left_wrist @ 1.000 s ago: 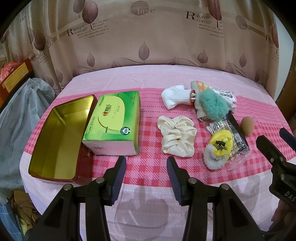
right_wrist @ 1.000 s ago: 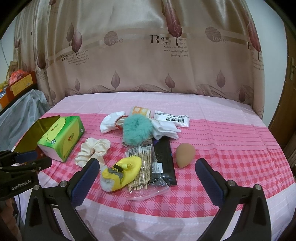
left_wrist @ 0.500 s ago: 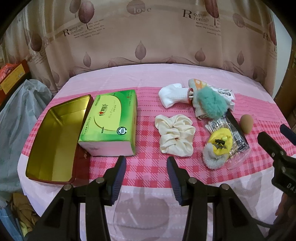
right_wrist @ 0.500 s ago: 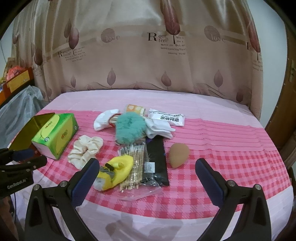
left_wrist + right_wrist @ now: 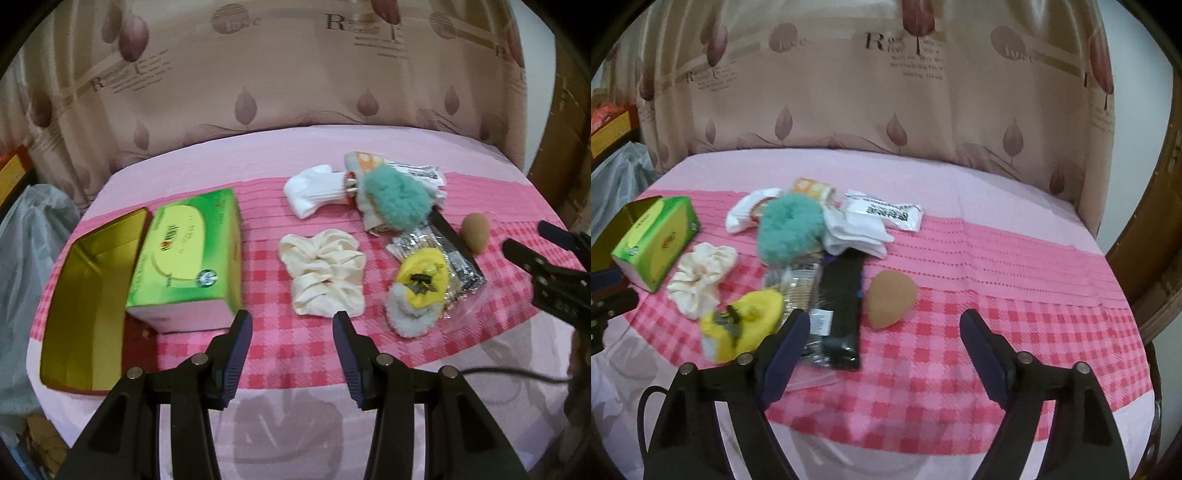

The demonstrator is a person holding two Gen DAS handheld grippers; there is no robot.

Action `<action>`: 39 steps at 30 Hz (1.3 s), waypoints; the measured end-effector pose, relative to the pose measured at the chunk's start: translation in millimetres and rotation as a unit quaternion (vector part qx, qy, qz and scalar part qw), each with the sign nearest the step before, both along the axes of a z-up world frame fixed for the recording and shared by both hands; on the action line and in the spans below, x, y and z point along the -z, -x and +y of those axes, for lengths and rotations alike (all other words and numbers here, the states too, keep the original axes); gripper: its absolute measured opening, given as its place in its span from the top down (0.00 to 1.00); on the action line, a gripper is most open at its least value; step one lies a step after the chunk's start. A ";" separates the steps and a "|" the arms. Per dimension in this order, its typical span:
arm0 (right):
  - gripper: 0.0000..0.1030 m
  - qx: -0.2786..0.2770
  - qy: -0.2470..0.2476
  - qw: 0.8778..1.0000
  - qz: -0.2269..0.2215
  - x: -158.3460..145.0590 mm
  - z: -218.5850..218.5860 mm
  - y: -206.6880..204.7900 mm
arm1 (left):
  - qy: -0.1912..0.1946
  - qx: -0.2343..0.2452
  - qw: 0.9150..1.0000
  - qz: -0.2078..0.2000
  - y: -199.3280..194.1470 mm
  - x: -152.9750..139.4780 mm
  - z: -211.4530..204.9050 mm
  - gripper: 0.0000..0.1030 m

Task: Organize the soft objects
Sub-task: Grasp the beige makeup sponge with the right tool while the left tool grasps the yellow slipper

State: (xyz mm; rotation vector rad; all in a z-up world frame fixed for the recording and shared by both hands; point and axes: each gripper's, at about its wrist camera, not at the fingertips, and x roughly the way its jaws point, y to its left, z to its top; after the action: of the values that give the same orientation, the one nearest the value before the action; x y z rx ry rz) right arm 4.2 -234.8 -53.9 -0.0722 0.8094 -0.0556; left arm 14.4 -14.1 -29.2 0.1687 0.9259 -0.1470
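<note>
1. The brown egg-shaped sponge (image 5: pixel 891 300) lies on the pink checked tablecloth (image 5: pixel 1015 321), its long axis slanting; the narrow end points toward the right gripper's left finger, the rounded end up and away to the right.
2. It sits just right of the black flat packet (image 5: pixel 842 306) and lies ahead of the right gripper (image 5: pixel 884 326), near the gap between its fingers.
3. The right gripper's jaws have just been closing, yet they stand wide apart with nothing between them; the sponge is beyond the fingertips, untouched.
4. The left gripper (image 5: pixel 291 332) hovers over the near edge of the cloth, jaws partly open and empty, pointing at the cream scrunchie (image 5: pixel 323 271).
5. One gold tin (image 5: pixel 85 314) lies open at the left, its long axis running away from the camera, touching one green tissue pack (image 5: pixel 188 258).
6. Counted: one cream scrunchie, one teal fluffy scrunchie (image 5: pixel 397 201), one yellow fuzzy item (image 5: pixel 421 286), one sponge, one clear bag of sticks (image 5: pixel 798 284).
7. White socks (image 5: pixel 314 190) are bunched by the teal scrunchie; their number cannot be told.
</note>
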 end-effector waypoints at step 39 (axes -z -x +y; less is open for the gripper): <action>0.62 0.008 -0.044 0.998 0.035 30.1 -34.8 -46.6 | 0.000 0.133 0.990 0.050 -33.8 23.6 -71.4 0.55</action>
State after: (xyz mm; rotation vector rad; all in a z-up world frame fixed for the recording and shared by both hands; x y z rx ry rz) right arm 50.9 -269.6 -84.0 0.0154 0.8808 -0.0334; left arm 48.3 -85.4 -52.7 0.2871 0.9998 -0.4050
